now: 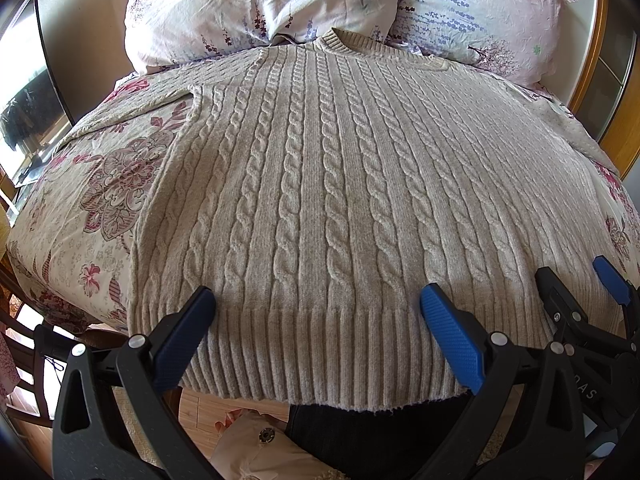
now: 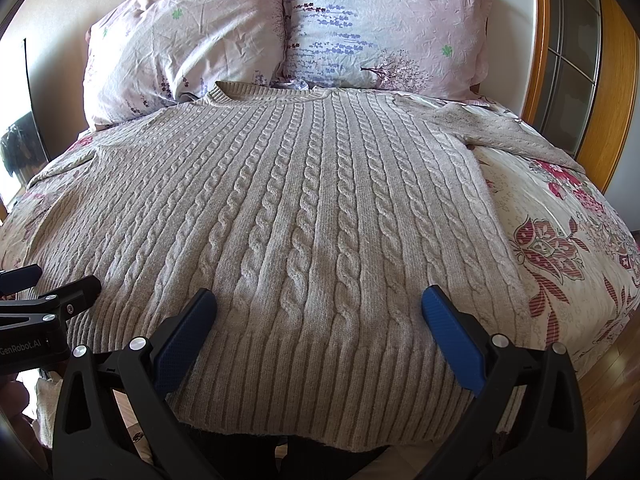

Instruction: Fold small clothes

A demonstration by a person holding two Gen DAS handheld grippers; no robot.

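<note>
Cable-knit sweater [image 1: 344,184] flat on floral bed [image 1: 100,200], collar at far pillows [image 2: 280,28]. Left gripper [image 1: 316,300], right gripper [image 2: 318,300]: jaws open over near hem.

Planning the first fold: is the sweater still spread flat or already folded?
Spread flat. The sweater lies full length on the bedspread, collar by the pillows, one sleeve stretched sideways, hem unfolded.

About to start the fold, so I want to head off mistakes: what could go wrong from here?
The sweater hem hangs past the bed edge, so a pull could drag it off. Both the left claw and right claw are open near the hem, leaving both sleeves spread far out and easily bunched.
</note>
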